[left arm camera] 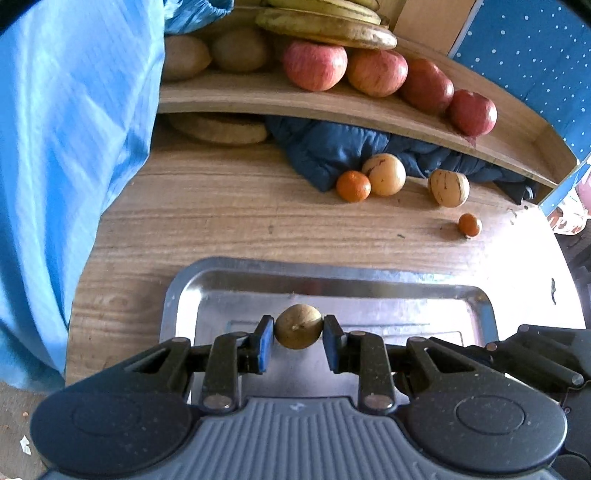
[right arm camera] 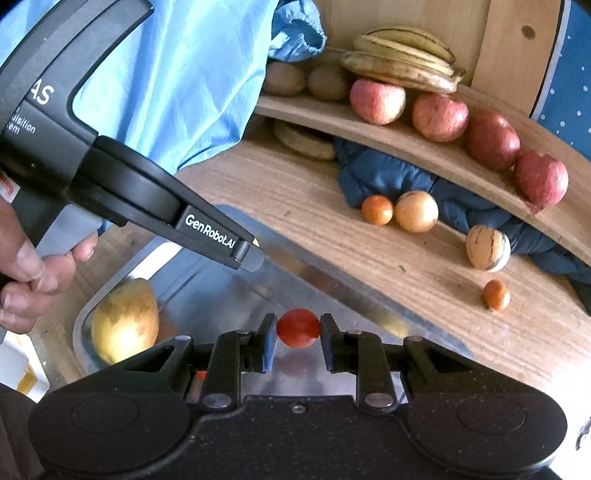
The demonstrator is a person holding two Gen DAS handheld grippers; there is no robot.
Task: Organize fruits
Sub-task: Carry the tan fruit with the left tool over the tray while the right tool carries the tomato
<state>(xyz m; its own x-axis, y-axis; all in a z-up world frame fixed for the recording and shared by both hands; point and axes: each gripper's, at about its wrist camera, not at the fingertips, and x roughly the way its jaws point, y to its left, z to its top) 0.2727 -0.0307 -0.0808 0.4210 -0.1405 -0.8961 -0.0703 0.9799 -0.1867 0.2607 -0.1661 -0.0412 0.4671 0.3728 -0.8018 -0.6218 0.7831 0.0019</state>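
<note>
My left gripper (left arm camera: 298,326) is shut on a small round brown fruit (left arm camera: 298,325) and holds it over the steel tray (left arm camera: 258,266). My right gripper (right arm camera: 298,328) is shut on a small red tomato (right arm camera: 298,328) above the same tray (right arm camera: 207,280). A yellow mango (right arm camera: 123,325) lies in the tray's left corner. Loose on the wooden table are an orange (left arm camera: 352,186), a pale round fruit (left arm camera: 384,174), a striped pale fruit (left arm camera: 448,187) and a tiny orange fruit (left arm camera: 469,224).
A wooden shelf (left arm camera: 258,98) at the back holds several red apples (left arm camera: 316,65), brown kiwis (left arm camera: 240,50) and bananas (left arm camera: 325,27). A dark blue cloth (left arm camera: 332,147) lies under it. A blue sleeve (left arm camera: 74,147) fills the left. The left gripper's body (right arm camera: 147,192) crosses the right wrist view.
</note>
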